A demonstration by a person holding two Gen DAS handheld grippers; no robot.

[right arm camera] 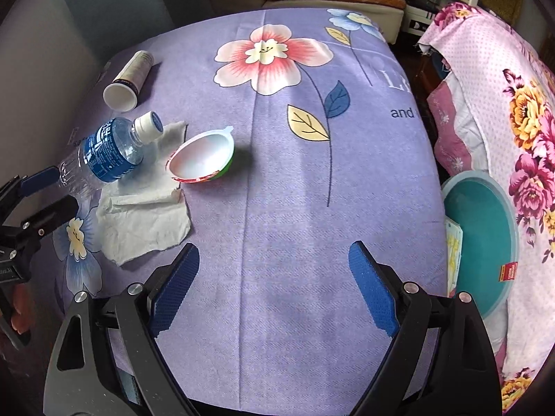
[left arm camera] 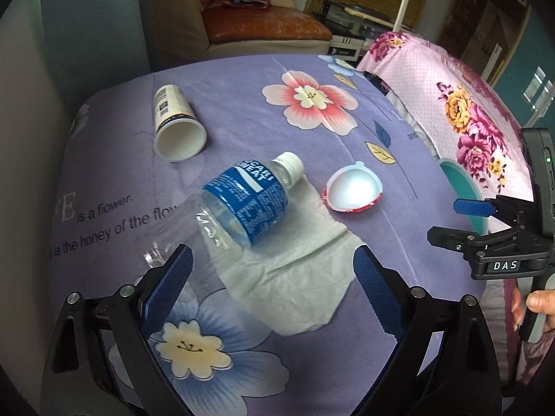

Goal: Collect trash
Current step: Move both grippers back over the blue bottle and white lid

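Observation:
A clear bottle (left arm camera: 242,201) (right arm camera: 111,152) with a blue label and white cap lies on its side, partly on a crumpled white tissue (left arm camera: 295,274) (right arm camera: 145,222). Right of it sits a small white pudding cup (left arm camera: 352,189) (right arm camera: 203,159) with a red rim. A paper cup (left arm camera: 177,124) (right arm camera: 126,81) lies tipped over farther back. My left gripper (left arm camera: 272,256) (right arm camera: 52,192) hovers open over the tissue, its left fingertip beside the bottle's clear base. My right gripper (right arm camera: 274,253) (left arm camera: 454,222) is open over bare cloth, nothing between its fingers.
A purple flowered cloth (right arm camera: 295,190) covers the table. Off its right edge stands a teal basin (right arm camera: 485,242) (left arm camera: 464,187) with a red-labelled item inside, beside a pink flowered blanket (right arm camera: 503,104). A sofa (left arm camera: 270,31) stands behind. A hand (left arm camera: 537,301) holds the right gripper's handle.

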